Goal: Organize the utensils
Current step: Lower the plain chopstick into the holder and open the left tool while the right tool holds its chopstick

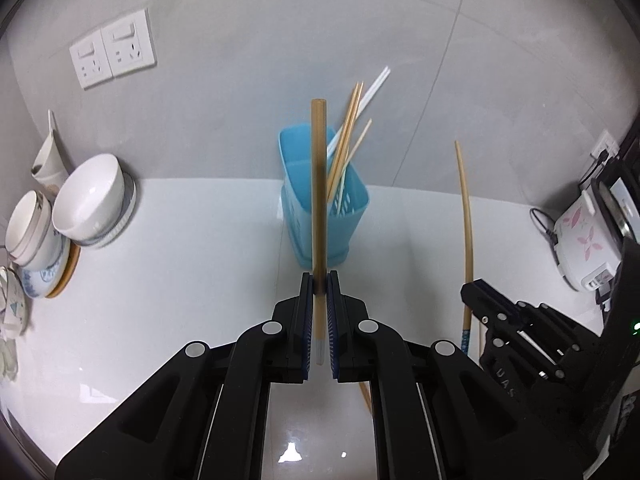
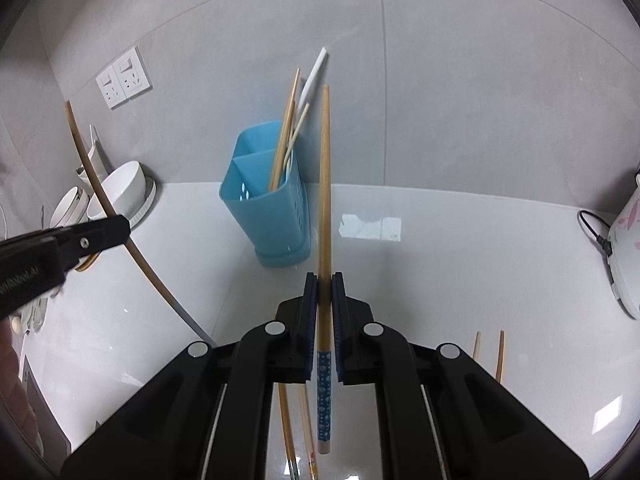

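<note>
A blue utensil holder (image 1: 324,208) (image 2: 266,200) stands against the grey wall with several wooden and white chopsticks leaning in its right compartment. My left gripper (image 1: 320,282) is shut on a wooden chopstick (image 1: 319,184) that points up in front of the holder. My right gripper (image 2: 325,284) is shut on another wooden chopstick (image 2: 325,184) with a blue dotted end (image 2: 323,396), held just right of the holder. In the left wrist view the right gripper (image 1: 474,294) shows at the right with its chopstick (image 1: 466,216). The left gripper (image 2: 120,226) and its chopstick (image 2: 100,196) cross the right wrist view's left side.
White bowls (image 1: 88,200) and stacked dishes (image 1: 36,248) sit at the left by the wall. A white rice cooker (image 1: 588,244) with a cable stands at the right. Loose chopsticks (image 2: 500,356) lie on the white counter (image 2: 440,280) near the right gripper. Wall sockets (image 1: 112,50) are above left.
</note>
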Action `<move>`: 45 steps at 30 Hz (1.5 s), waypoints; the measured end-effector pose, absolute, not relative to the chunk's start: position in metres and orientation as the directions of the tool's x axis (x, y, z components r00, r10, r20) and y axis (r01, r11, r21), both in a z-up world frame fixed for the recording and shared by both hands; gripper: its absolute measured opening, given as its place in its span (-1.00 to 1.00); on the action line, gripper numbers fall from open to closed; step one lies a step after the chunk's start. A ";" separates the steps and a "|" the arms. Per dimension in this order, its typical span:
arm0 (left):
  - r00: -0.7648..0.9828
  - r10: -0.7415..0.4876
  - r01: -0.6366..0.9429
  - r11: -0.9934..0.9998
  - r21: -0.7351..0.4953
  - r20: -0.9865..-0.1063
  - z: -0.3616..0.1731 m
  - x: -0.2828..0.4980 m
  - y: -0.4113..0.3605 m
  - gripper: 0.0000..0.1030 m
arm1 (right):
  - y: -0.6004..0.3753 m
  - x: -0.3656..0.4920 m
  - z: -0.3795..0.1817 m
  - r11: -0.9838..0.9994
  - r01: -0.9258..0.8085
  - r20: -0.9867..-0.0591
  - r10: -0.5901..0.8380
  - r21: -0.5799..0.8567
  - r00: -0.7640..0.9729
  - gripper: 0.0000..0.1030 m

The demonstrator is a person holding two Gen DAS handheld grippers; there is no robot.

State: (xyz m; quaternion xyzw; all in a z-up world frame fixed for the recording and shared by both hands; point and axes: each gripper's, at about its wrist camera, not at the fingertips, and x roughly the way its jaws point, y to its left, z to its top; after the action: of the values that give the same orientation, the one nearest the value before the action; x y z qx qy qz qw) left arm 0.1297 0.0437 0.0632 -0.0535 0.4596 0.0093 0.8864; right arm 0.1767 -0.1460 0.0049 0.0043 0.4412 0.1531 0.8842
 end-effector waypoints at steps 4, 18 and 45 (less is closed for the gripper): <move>0.606 -0.040 -0.066 0.993 -0.100 -0.795 0.086 0.137 0.044 -0.88 | -0.145 0.185 0.017 0.952 -0.270 -0.757 0.284 0.146 0.589 -0.87; 0.675 -0.048 -0.072 0.989 -0.130 -0.736 0.149 0.179 0.049 -0.88 | -0.149 0.223 0.055 0.950 -0.265 -0.684 0.305 0.167 0.662 -0.87; 0.588 -0.045 -0.067 0.992 -0.104 -0.808 0.084 0.279 0.054 -0.88 | -0.143 0.266 0.040 0.950 -0.241 -0.690 0.309 0.197 0.655 -0.87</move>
State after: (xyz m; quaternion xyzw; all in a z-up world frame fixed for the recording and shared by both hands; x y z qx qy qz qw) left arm 0.2785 0.0537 0.0836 -0.0614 0.4541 0.0062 0.8888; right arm 0.2658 -0.1432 0.0405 0.0439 0.3868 0.1512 0.9086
